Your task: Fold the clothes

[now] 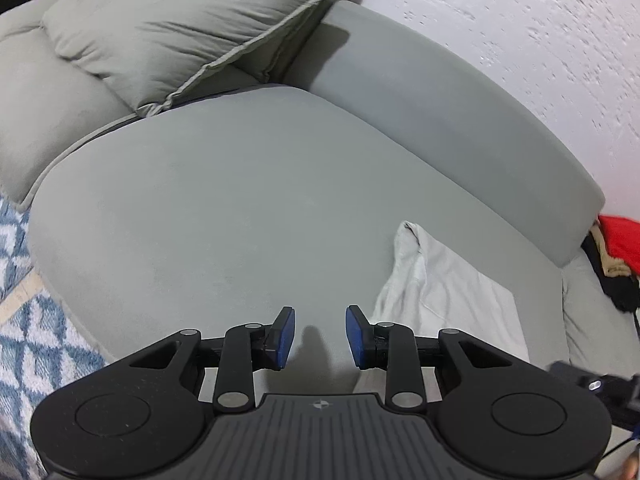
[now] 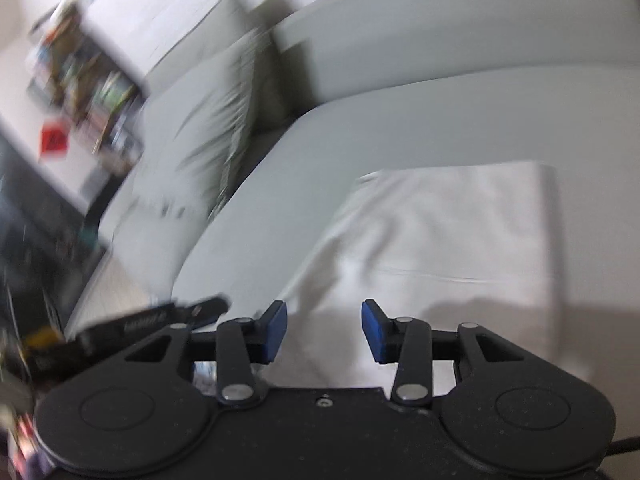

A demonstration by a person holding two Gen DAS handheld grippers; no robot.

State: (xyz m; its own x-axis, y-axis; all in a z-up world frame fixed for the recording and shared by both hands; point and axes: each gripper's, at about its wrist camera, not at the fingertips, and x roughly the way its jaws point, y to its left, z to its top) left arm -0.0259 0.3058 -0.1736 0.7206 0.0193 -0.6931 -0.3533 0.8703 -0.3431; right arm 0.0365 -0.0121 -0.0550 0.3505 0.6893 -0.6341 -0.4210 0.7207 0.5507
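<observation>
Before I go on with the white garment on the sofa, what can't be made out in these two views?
- White garment: near edge hidden behind the right gripper in the right view; in the left view the left gripper body covers its near part.
- Shelves: right view, motion blur, contents unreadable.
- Red and dark pile: left view, cut off by the right edge.
- Cushion: smeared in the right view.

We see soft, even indoor light on the grey sofa point(image 1: 208, 216) in the sharp left wrist view, with a dark shadow behind the cushion point(image 1: 176, 36). Our right wrist view smears badly left of the white cloth point(image 2: 452, 236); both views bend and darken at their corners.
</observation>
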